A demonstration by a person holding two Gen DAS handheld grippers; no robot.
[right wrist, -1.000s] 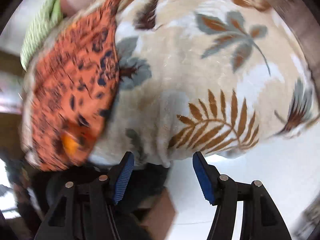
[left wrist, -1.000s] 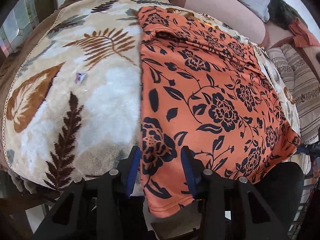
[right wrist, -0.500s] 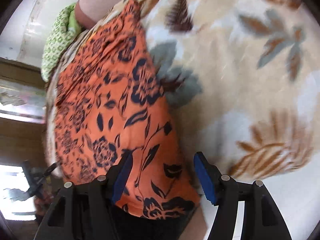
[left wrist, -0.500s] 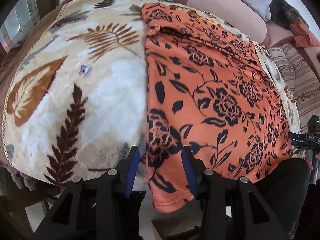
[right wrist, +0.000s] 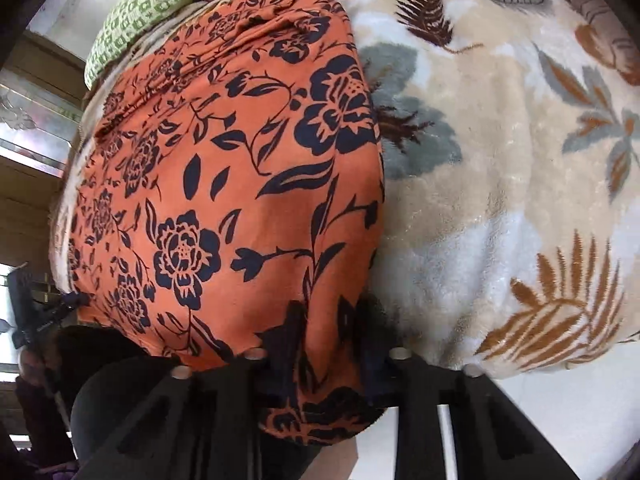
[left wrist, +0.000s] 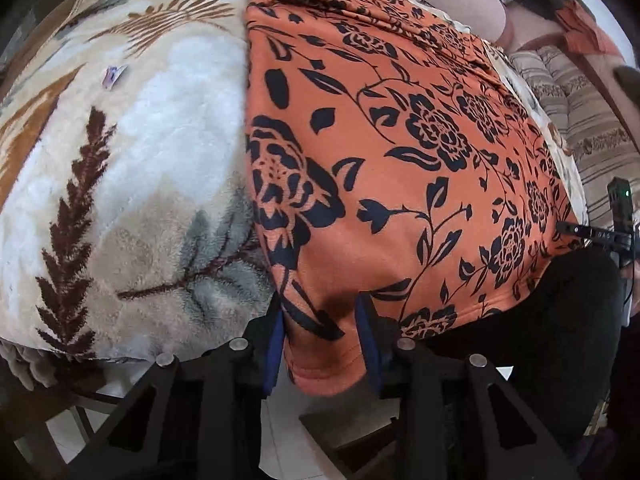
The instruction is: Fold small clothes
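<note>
An orange garment with black flowers [left wrist: 400,152] lies flat on a plush leaf-patterned blanket [left wrist: 140,160]. Its near hem hangs over the blanket's front edge. My left gripper [left wrist: 322,344] is at the near left corner of the hem; its jaws are closing and the cloth is bunched between the blue pads. In the right wrist view the same garment [right wrist: 240,200] fills the left half. My right gripper [right wrist: 328,344] is at the near right corner of the hem, its jaws closing with the cloth pinched between them.
A green patterned pillow [right wrist: 136,12] lies at the far end of the blanket [right wrist: 500,200]. A striped cushion [left wrist: 580,120] is off to the right. A small scrap [left wrist: 114,76] sits on the blanket. The person's dark clothing [left wrist: 540,340] is below the hem.
Both grippers moved down onto the near hem and closed on it. The right gripper swung from the bare blanket over to the garment's corner.
</note>
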